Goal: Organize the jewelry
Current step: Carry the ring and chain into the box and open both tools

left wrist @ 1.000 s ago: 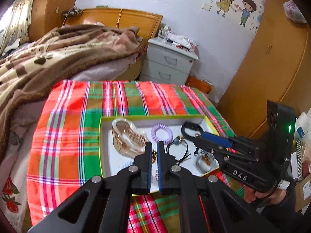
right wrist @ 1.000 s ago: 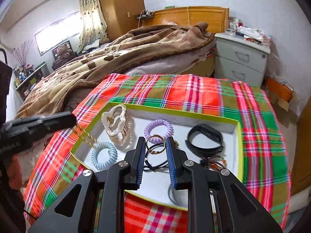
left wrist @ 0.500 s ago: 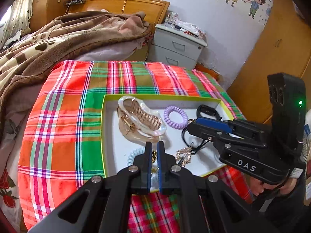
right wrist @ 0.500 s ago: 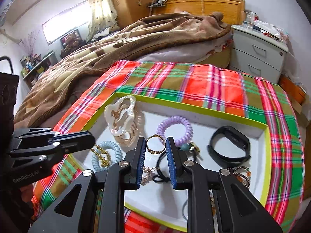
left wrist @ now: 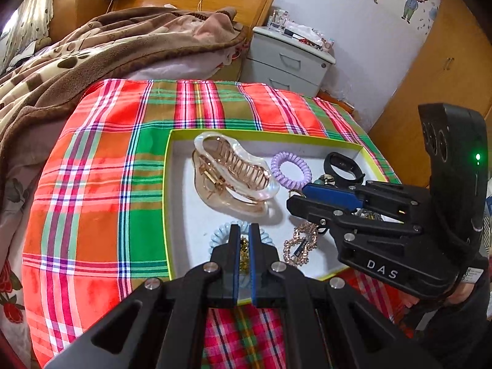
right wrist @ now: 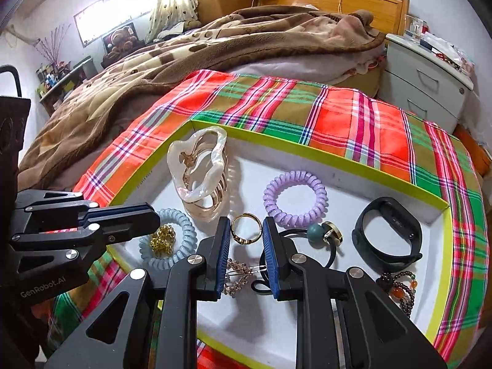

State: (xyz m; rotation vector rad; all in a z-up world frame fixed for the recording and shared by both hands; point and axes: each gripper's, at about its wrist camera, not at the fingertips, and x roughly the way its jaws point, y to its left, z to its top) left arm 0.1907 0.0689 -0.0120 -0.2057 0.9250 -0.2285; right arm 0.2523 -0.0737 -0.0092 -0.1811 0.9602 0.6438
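Note:
A white tray with a lime rim holds jewelry on a plaid cloth. My left gripper is shut on a gold chain that hangs into the light-blue coil hair tie. My right gripper is shut on a gold ring and holds it above the tray. In the tray lie a pearly hair claw, a purple coil tie, a black band, a black hair elastic with beads, a rhinestone clip and a bead bracelet.
The plaid cloth covers the table. A bed with a brown blanket lies behind it. A white nightstand stands at the back and a wooden wardrobe on the right.
Both grippers have moved lower and nearer the tray. The gold chain in my left gripper now hangs inside the light-blue coil tie. The ring stays held in my right gripper.

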